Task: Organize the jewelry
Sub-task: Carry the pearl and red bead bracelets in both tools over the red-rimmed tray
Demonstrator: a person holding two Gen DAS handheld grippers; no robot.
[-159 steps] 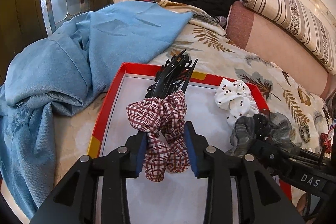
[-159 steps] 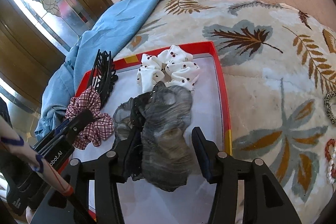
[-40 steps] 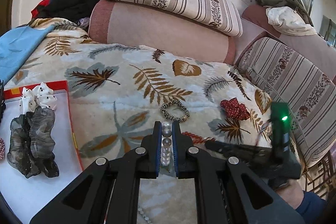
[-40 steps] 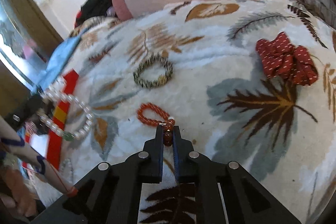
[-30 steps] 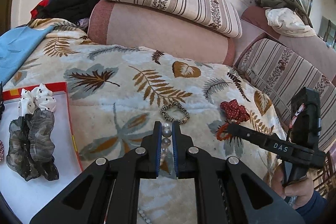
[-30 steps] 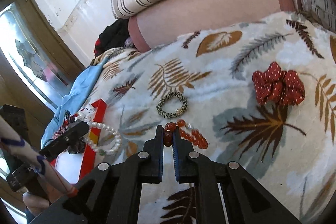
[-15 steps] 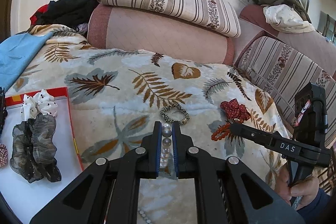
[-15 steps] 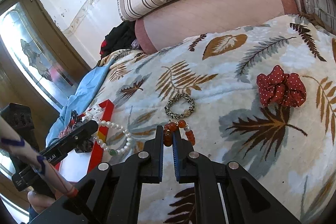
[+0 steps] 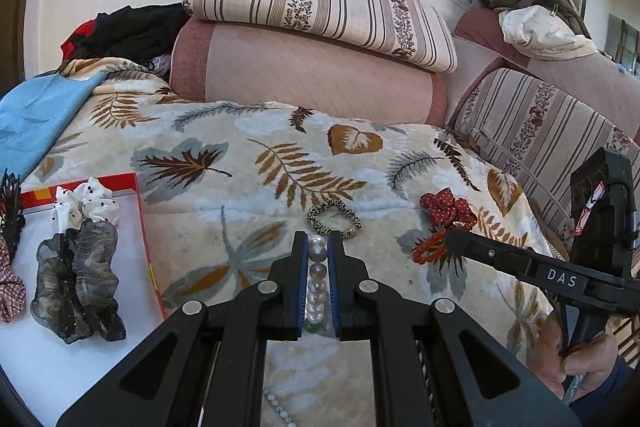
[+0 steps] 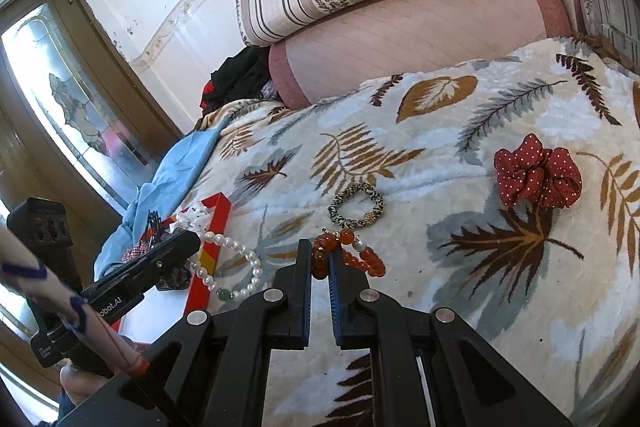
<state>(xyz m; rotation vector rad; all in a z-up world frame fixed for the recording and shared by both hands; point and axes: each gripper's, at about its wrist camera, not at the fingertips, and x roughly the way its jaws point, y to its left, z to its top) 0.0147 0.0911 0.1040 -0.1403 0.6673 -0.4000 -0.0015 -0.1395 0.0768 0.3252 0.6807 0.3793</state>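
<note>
Both bracelets higher now: pearl bracelet (image 9: pixel 317 279) between left fingers (image 9: pixel 301 267).

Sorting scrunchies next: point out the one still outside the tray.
The red polka-dot scrunchie lies on the leaf-print blanket; the white, grey and plaid ones sit in the tray.

Both views are bright with daylight, which in the right wrist view pours through the stained-glass window (image 10: pixel 76 115) at the left and leaves its panes blown out to near white. The leaf-print blanket (image 9: pixel 280 163) is evenly lit with only soft, faint shadows, and the white tray (image 9: pixel 132 259) glares slightly. Fisheye distortion bows the striped cushion (image 9: pixel 320 3) and wall border, black vignetting fills the corners, and detail stays sharp at the centre but softens toward the rims
</note>
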